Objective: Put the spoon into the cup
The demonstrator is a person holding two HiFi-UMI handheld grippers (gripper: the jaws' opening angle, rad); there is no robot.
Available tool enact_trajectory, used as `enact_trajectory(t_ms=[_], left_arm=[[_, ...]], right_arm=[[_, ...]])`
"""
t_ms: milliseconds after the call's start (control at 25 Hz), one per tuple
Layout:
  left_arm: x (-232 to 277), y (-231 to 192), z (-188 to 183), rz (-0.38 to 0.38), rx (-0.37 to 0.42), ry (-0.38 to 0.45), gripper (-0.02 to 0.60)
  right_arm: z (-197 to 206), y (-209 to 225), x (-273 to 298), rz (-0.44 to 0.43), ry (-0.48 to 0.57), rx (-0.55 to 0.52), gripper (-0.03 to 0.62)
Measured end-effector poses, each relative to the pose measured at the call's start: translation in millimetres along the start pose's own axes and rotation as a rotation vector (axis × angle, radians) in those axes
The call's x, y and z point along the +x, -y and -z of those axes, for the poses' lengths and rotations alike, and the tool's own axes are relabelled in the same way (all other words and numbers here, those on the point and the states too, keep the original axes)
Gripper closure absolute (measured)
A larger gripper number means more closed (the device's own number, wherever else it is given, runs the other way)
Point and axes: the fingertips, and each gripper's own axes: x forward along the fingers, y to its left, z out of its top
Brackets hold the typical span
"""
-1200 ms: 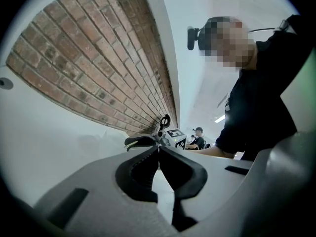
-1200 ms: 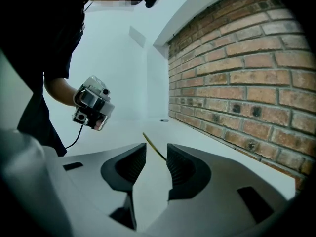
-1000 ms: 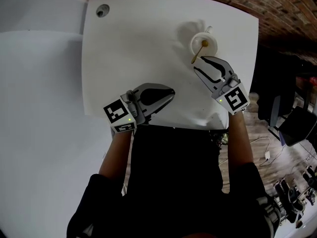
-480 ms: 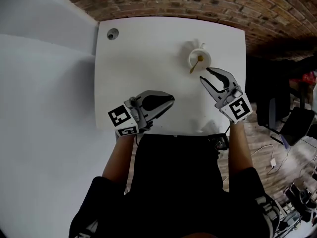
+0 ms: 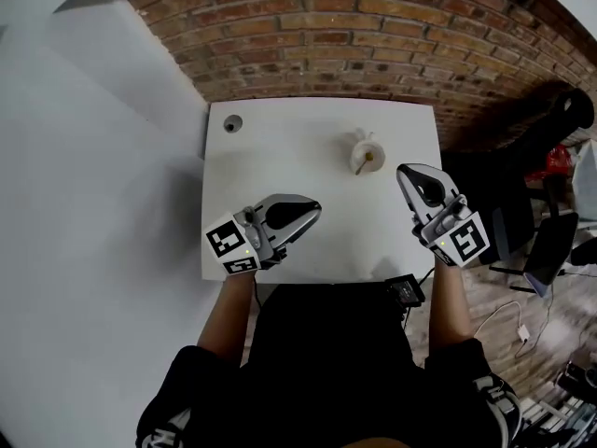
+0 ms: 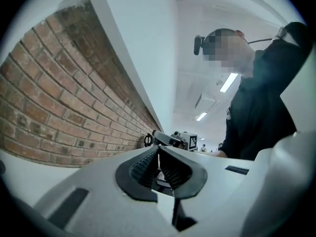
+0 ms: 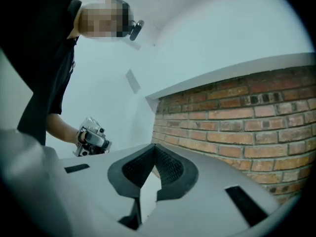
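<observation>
Both grippers have come up off the table (image 5: 280,147) since a second ago. The right one, then spread wide just short of the cup, is now closed.

Pose, left hand-held gripper (image 5: 315,210): held over the table's 7 o'clock quarter, pointing toward 2 o'clock and about level. Jaws pressed together, nothing between them. Marker cube at the end nearest the person.

Pose, right hand-held gripper (image 5: 404,170): over the table's 3 o'clock edge, pointing toward 11 o'clock, level. Jaws pressed together, empty. Both forearms are bare, reaching out from a dark top.

Task things: white cup (image 5: 365,153) upright on the table, toward 1 o'clock from the table's middle. It is near the right gripper's tip and well apart from the left one. The spoon (image 5: 369,158) stands in the cup, handle leaning over the rim toward 7 o'clock.

Surface: white square table with a round hole (image 5: 231,125) near its 10 o'clock corner. A small black device (image 5: 404,291) sits at the near edge, about 5 o'clock.

Room: brick wall (image 5: 326,45) along the 12 o'clock side, white wall (image 5: 93,157) at 9 o'clock, wooden floor (image 5: 485,297) at 4 o'clock.
</observation>
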Motion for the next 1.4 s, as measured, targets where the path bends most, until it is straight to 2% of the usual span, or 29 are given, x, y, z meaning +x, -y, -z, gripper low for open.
enact_trajectory(t_ms=[120,320,480,680,840,960,1160,1400], left_arm=[[-13.6,10.0,-12.5,0.014,0.027,0.016,0.56],[-28.4,20.1,-15.4,0.009,0.01,0.058,0.56],[-30.1,32.1,-5.5,0.004,0.0,0.07,0.56],[-17.6,65.1,-1.0,0.005,0.036,0.048,0.56],[-7.3,92.7,2.1,-0.016,0.054,0.046,0.558],[3.1,125.2,17.1,-0.031,0.039,0.048,0.56],[14.4,186.5,61.1,-0.024,0.018,-0.011,0.56],[2.6,240.5,92.9,-0.061,-0.004,-0.05,0.56]], right_arm=[[-28.2,-17.9,-16.0,0.019,0.052,0.01,0.588],[-55.9,-45.1,-45.3,0.031,0.113,0.079,0.588],[-52.4,-76.5,-64.1,-0.037,0.108,0.07,0.588],[-40.4,-111.6,-81.2,-0.124,0.101,0.141,0.588],[-40.5,-139.7,-97.1,-0.203,0.079,0.122,0.588],[-41.9,-153.8,-131.7,-0.237,0.092,0.17,0.588],[-18.3,-175.4,-188.3,-0.258,0.072,0.234,0.588],[-11.6,-215.1,-205.3,-0.366,0.108,0.256,0.588]])
